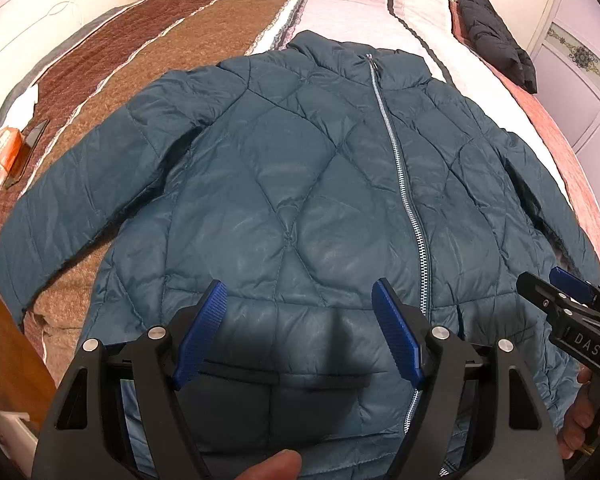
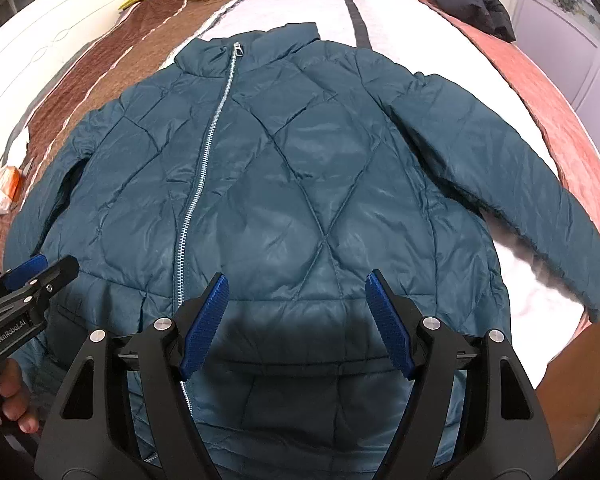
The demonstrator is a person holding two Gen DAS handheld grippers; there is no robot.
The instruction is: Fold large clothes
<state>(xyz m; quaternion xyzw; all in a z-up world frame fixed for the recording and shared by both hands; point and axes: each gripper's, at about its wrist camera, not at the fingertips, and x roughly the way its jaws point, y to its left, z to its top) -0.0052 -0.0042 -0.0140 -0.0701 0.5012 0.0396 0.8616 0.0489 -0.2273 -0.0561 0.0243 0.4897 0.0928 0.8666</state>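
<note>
A teal quilted puffer jacket (image 1: 292, 184) (image 2: 300, 184) lies flat on the bed, front up, zipped, collar far from me, both sleeves spread out. My left gripper (image 1: 300, 292) hangs open above the jacket's lower hem, left of the zipper (image 1: 400, 168), nothing between its blue pads. My right gripper (image 2: 296, 284) is open too, over the hem right of the zipper (image 2: 204, 160). Each gripper shows in the other's view: the right one at the right edge (image 1: 560, 296), the left one at the left edge (image 2: 40, 276). Neither touches the fabric.
The bed has a striped brown, pink and white quilt (image 1: 204, 28). A dark folded jacket (image 1: 496, 40) lies at the far right. A white and orange packet (image 1: 0, 152) sits at the left. A wardrobe door (image 1: 580, 80) stands right. Person's fingers (image 2: 12, 392) hold the left tool.
</note>
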